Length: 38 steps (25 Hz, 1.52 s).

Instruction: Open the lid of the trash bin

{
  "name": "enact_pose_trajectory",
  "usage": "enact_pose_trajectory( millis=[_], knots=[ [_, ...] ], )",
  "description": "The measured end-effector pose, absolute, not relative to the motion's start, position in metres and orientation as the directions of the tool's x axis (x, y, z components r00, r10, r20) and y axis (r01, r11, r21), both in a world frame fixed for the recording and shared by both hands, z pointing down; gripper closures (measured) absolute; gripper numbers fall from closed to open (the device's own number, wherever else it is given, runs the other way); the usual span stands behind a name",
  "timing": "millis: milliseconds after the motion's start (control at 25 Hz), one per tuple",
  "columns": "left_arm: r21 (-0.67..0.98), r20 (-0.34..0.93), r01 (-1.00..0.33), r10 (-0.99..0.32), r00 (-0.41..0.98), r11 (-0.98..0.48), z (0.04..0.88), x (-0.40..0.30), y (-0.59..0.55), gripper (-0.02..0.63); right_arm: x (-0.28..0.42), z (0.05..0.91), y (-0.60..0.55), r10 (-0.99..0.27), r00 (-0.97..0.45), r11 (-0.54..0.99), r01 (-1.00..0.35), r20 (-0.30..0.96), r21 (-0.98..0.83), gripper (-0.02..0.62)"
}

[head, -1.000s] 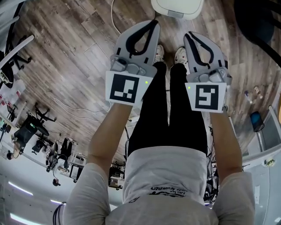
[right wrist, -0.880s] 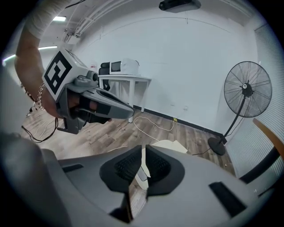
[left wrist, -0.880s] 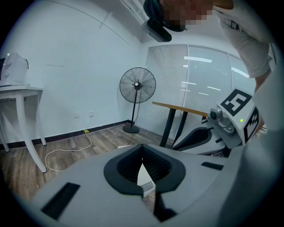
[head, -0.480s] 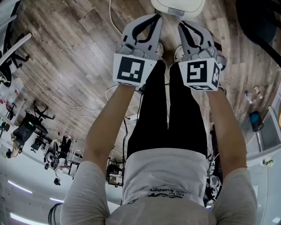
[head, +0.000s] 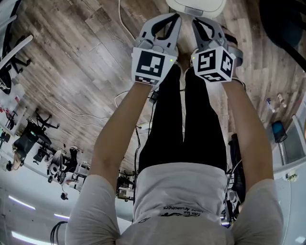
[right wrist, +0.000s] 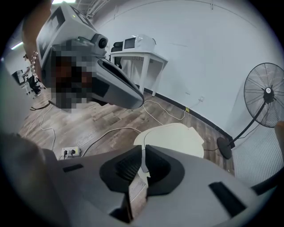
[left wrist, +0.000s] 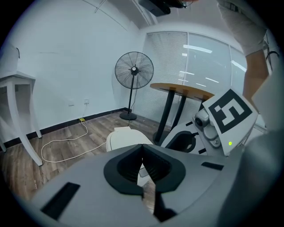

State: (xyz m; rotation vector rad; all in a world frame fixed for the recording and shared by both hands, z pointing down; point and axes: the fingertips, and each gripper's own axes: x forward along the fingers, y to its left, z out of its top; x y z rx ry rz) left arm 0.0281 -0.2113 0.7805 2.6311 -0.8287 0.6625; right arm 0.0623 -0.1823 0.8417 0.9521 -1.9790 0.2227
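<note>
The trash bin (head: 195, 5) is white with a closed lid and stands on the wood floor at the top edge of the head view, just beyond my feet. My left gripper (head: 175, 18) and right gripper (head: 196, 22) are held side by side above the floor, their tips pointing at the bin and short of it. In the left gripper view the bin (left wrist: 126, 141) lies straight beyond the left gripper (left wrist: 142, 150), whose jaws meet with nothing between them. Seen from the right gripper view, the lid (right wrist: 171, 135) is beyond the right gripper (right wrist: 143, 151), also shut and empty.
A pedestal fan (left wrist: 134, 71) and a round wooden-topped table (left wrist: 186, 92) stand behind the bin. A white cable (left wrist: 66, 146) snakes across the floor to a power strip (right wrist: 69, 152). White tables (right wrist: 137, 55) line the wall. The person's legs (head: 184, 119) are below the grippers.
Both grippers have moved forward toward the bin and drawn closer together. The right one has turned so its marker cube shows two faces.
</note>
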Motion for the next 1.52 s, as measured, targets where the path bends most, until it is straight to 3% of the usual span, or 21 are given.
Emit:
enact_pose_trajectory(
  millis=[680,1520],
  knots=[
    [0.176,0.597,-0.601,-0.401,0.695,-0.780,0.826,0.031,-0.206,0.591,0.067,0.911,-0.193,-0.422,-0.251,0.792,-0.570,0.871,0.219,0.555],
    [0.175,0.604,-0.585,-0.383,0.699,-0.792,0.826,0.031,-0.206,0.591,0.059,0.943,-0.188,-0.323,-0.186,0.854,-0.480,0.928,0.201,0.565]
  ],
)
